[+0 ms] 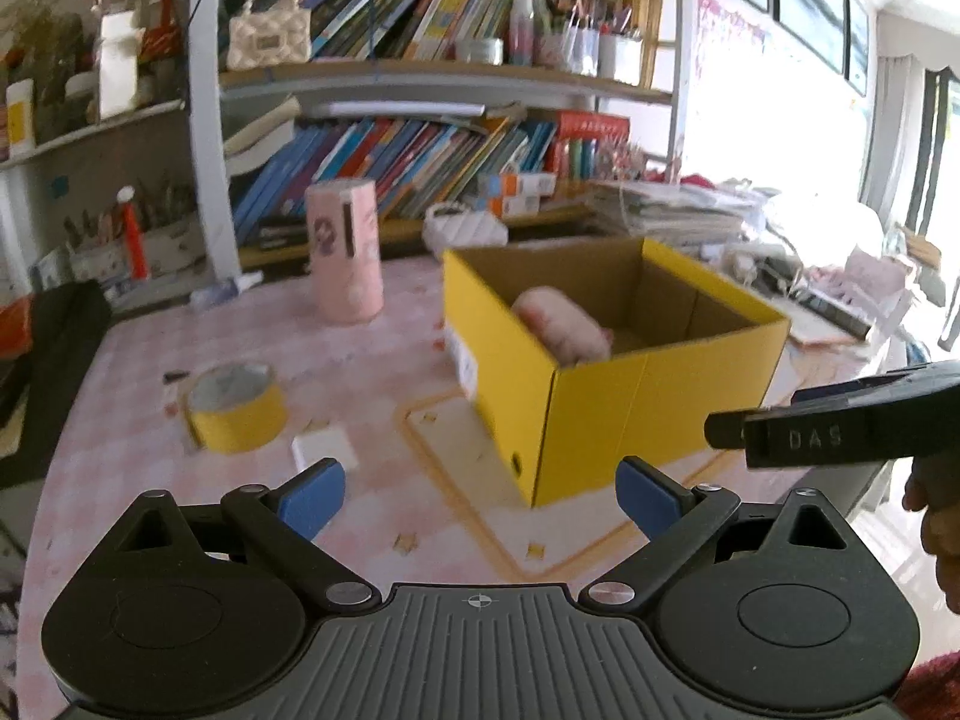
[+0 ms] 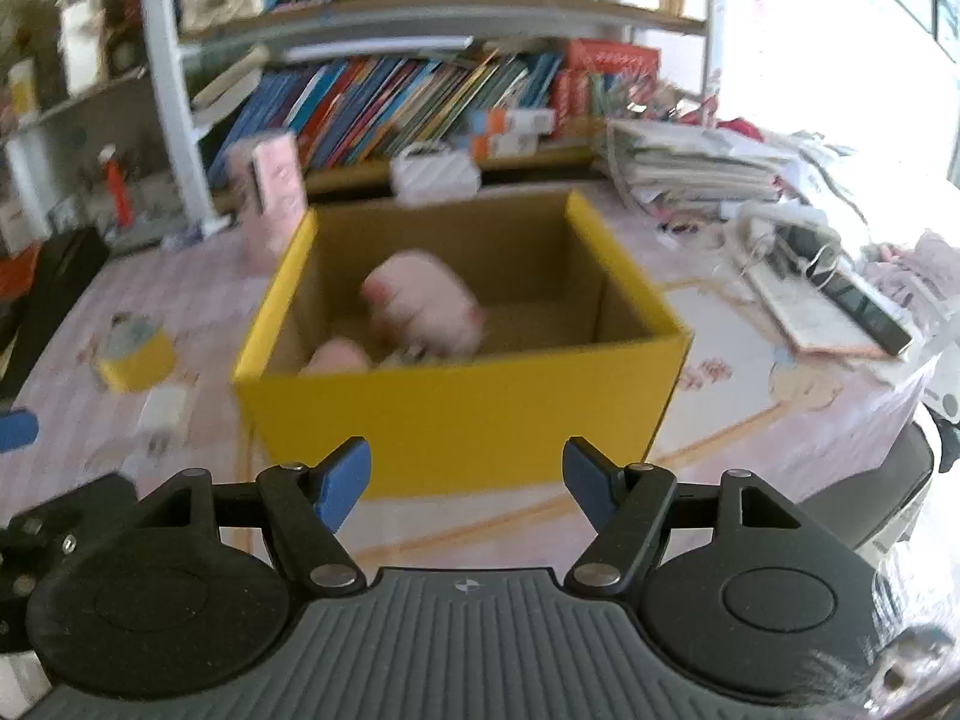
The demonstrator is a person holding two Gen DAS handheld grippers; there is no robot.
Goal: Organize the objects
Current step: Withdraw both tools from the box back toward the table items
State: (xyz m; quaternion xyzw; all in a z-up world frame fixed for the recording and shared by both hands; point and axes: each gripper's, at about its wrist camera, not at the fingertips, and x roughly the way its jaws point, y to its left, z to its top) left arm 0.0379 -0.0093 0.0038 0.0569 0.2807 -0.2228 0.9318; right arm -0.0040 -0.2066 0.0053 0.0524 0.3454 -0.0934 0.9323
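Left wrist view showed your left gripper and right gripper jaws spread, empty. At left, the yellow tape roll lay on the tabletop; rigid, light: pinch its rim.

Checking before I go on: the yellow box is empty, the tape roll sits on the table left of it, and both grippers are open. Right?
Not quite: the yellow box holds pink soft items, as the right wrist view shows. The tape roll and both open grippers, left and right, are as stated.
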